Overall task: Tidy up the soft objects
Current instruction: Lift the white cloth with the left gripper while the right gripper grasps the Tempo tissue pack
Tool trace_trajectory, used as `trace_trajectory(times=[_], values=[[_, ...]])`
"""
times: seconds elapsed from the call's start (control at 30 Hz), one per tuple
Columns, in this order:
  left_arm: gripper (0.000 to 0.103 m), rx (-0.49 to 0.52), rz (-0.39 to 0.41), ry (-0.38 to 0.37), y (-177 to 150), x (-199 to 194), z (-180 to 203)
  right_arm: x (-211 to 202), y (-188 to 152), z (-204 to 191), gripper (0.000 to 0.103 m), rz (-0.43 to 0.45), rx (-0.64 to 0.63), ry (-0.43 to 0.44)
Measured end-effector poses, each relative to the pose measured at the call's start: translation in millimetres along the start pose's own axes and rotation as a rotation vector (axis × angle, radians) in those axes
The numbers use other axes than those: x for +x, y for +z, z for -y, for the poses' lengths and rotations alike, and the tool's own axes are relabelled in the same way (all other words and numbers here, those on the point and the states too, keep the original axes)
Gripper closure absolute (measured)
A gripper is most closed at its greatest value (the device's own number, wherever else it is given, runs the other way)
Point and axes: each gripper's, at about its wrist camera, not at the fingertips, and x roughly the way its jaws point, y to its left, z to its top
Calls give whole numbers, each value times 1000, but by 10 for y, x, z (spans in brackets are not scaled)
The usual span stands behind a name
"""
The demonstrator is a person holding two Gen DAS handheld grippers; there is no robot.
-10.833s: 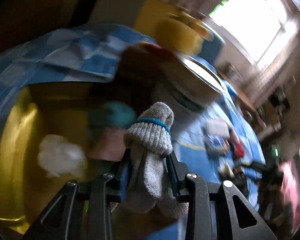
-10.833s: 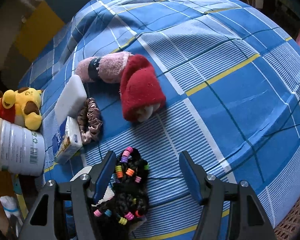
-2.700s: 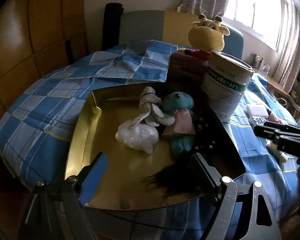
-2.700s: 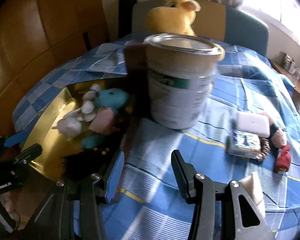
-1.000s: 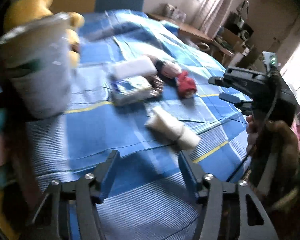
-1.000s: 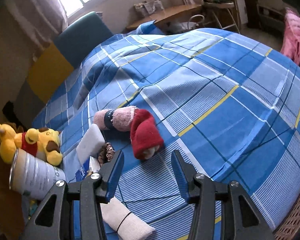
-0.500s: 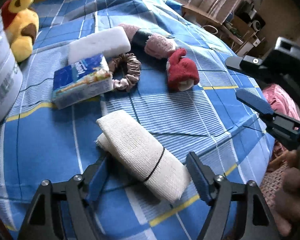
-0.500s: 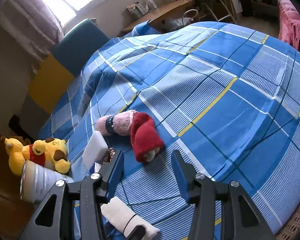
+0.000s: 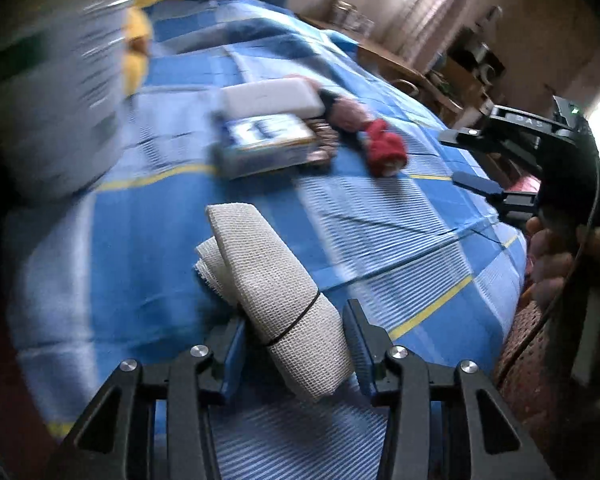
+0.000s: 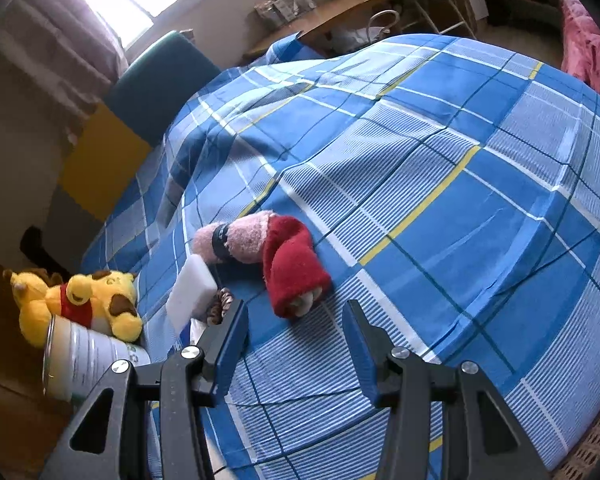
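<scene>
A white rolled cloth point(image 9: 276, 288) bound with a thin black band sits between the fingers of my left gripper point(image 9: 296, 340). Its jaws are closing and both pads press the roll's sides. The roll looks sharp while the bed behind it is blurred. A red sock point(image 10: 294, 268) and a pink sock point(image 10: 246, 240) lie together on the blue checked bedspread point(image 10: 460, 200). My right gripper point(image 10: 296, 340) hovers open just in front of the red sock, with nothing between its fingers. In the left wrist view the right gripper point(image 9: 460, 158) shows at the right, held by a hand.
A white sponge point(image 10: 190, 292), a brown scrunchie point(image 10: 220, 304) and a blue tissue pack point(image 9: 264, 140) lie left of the socks. A yellow plush toy point(image 10: 88, 296) and a tall tin can point(image 10: 84, 360) stand at the far left.
The left jaws have narrowed from wide apart onto the white roll, and the left view now swings with blur. The right wrist view is almost unchanged.
</scene>
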Motion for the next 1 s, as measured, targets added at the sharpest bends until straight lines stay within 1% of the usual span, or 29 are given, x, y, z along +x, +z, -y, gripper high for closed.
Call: trace_trajectory(times=[0.1, 0.17, 0.27, 0.4, 0.47, 0.53, 0.6, 0.67, 0.73, 0.8, 0.87, 1.0], values=[[54, 4, 32, -15, -90, -31, -75, 78, -34, -90, 54, -40, -42, 8], [54, 35, 49, 2, -117, -17, -36, 134, -63, -154, 54, -70, -78, 15], [53, 46, 85, 3, -168, 27, 4, 225, -138, -292, 54, -125, -151, 37], [53, 57, 106, 1, -188, 13, -28, 319, -289, -509, 54, -198, -265, 60], [53, 60, 115, -1, -190, 24, -21, 343, -390, -666, 54, -218, -353, 46], [53, 79, 130, 1, -213, 17, -12, 342, -485, -856, 52, -209, -452, 33], [53, 80, 142, -7, -231, 12, -22, 360, -561, -1055, 40, -207, -541, 21], [53, 81, 148, -13, -238, 11, -30, 433, -601, -1223, 37, -214, -602, 0], [53, 76, 154, -23, -241, 12, -47, 552, -631, -1365, 36, -226, -634, -35], [53, 70, 156, -34, -242, 13, -60, 688, -655, -1497, 29, -236, -656, -65], [53, 66, 157, -43, -248, 8, -77, 853, -716, -1654, 26, -252, -717, -99], [53, 66, 164, -47, -256, 8, -87, 1115, -850, -1842, 26, -287, -843, -184]])
